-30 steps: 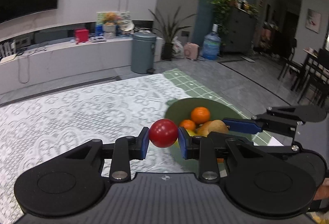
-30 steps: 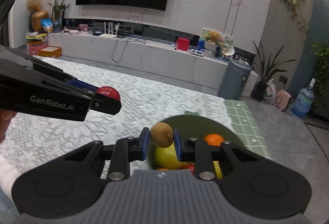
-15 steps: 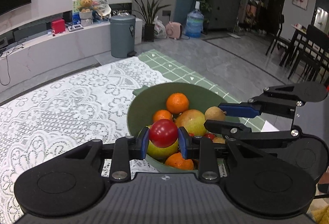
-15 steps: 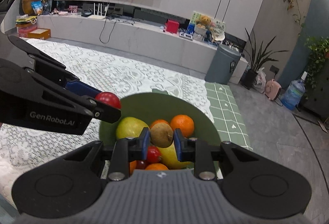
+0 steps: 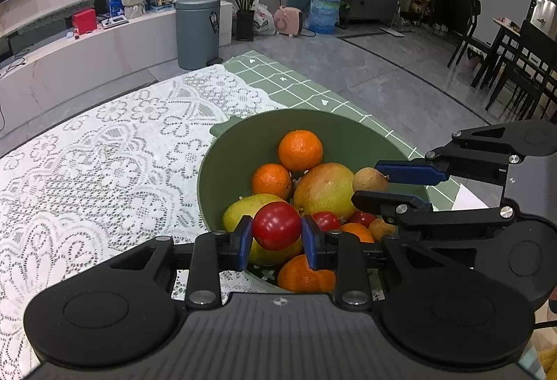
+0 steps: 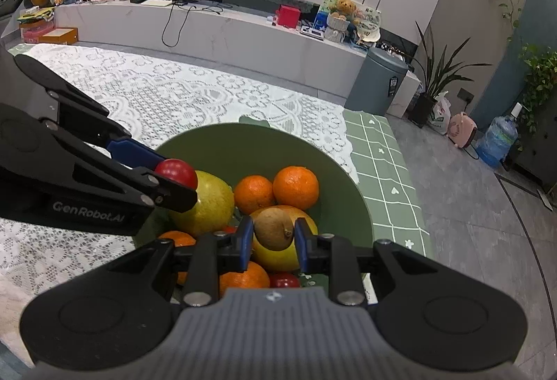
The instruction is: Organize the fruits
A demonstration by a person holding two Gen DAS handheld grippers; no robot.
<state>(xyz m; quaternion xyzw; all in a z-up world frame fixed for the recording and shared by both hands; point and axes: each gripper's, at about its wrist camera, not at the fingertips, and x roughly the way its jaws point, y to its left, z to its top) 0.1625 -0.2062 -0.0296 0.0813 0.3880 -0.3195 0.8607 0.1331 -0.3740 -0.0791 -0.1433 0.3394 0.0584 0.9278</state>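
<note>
Two fruits are in the air above the green bowl (image 5: 222,171), one in each gripper, and the coming release turns on what lies straight below each.

Nearest in the left wrist view, the left gripper (image 5: 276,235) has its blue fingers (image 5: 245,242) closed snugly on a small red tomato (image 5: 276,225). The tomato hangs over the near-left part of the bowl, directly above a yellow-green mango (image 5: 243,209) and just behind a near orange (image 5: 303,275). Judged from this, a drop here would land on the mango's rounded top and might roll toward the bowl's near rim.

To the right, the right gripper (image 6: 273,239) clamps a brown kiwi (image 6: 273,228) between its fingers (image 6: 245,237), the kiwi's long axis running roughly upright and slightly tilted. It sits over the larger reddish-yellow mango (image 6: 278,258) in the middle of the pile. In the left wrist view the right gripper reaches in from the right, with the kiwi at its tip touching or just beside that mango.

Farther back, two oranges (image 5: 300,150) rest against the bowl's far wall, leaving a bare patch of green on the far left. The bowl stands on a table (image 5: 104,153) spread with white lace, its far right edge over a green checked cloth (image 5: 313,94).

Both grippers look equally near the pile; the kiwi seems lower.
</note>
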